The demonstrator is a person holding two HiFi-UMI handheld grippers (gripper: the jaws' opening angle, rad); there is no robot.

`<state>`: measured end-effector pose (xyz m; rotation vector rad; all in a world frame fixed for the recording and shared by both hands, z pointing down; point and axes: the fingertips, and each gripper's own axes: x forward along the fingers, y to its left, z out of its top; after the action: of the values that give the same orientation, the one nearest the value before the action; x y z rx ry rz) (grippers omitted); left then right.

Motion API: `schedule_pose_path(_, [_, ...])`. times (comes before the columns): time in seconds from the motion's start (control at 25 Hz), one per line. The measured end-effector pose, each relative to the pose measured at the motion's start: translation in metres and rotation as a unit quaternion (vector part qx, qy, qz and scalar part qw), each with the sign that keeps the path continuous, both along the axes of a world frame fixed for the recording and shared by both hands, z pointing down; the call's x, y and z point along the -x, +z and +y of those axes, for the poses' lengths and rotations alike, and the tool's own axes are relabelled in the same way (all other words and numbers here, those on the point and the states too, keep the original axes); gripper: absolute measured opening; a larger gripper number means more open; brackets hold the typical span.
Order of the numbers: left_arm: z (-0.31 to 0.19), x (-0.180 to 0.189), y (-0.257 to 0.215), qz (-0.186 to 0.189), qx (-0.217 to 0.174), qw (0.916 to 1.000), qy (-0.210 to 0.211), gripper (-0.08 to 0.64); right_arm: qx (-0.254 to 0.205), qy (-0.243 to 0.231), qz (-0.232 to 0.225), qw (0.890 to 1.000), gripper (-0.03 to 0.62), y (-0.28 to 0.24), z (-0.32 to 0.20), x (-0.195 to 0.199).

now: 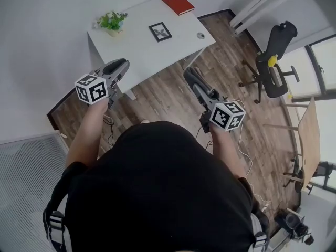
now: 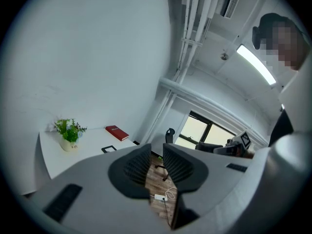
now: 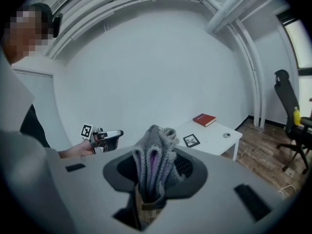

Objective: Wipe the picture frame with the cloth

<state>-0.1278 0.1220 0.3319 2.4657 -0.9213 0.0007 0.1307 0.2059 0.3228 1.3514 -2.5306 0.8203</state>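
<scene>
Bare wooden floor lies open up to the near edge of the white rectangular surface. The small black picture frame lies mid-surface, away from every edge. The left gripper stands narrowly parted and empty. The right gripper clamps a folded grey-and-purple cloth.

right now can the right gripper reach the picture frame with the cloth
Probably not yet: the right gripper, shut on the cloth, is short of the table, with floor between. The picture frame lies unobstructed on top, so stepping closer should do.

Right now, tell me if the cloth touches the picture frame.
Apart. Right gripper view: cloth clamped in the right gripper, picture frame away on the table.
</scene>
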Motion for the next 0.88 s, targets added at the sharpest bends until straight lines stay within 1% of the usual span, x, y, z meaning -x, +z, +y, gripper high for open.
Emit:
schedule_pose_path(0.12, [-0.015,0.003,0.001,-0.004,-0.006,0.9999,0.007,0.081,0.003,0.006,0.004,1.000,0.103,0.001,-0.011,0.005])
schedule_pose_path(0.52, [-0.046,0.012,0.016,-0.006,-0.003,0.9994,0.035,0.081,0.014,0.025,0.017,0.999,0.103,0.004,-0.035,0.022])
schedule_pose_path(0.64, [-0.051,0.020,0.017,-0.011,-0.009,0.9990,0.041,0.080,0.016,0.028,0.022,0.999,0.103,0.004,-0.042,0.031])
schedule_pose_path(0.88, [-0.058,0.044,0.017,-0.010,-0.016,0.9992,0.036,0.081,0.016,0.028,0.028,0.999,0.103,0.001,-0.050,0.048])
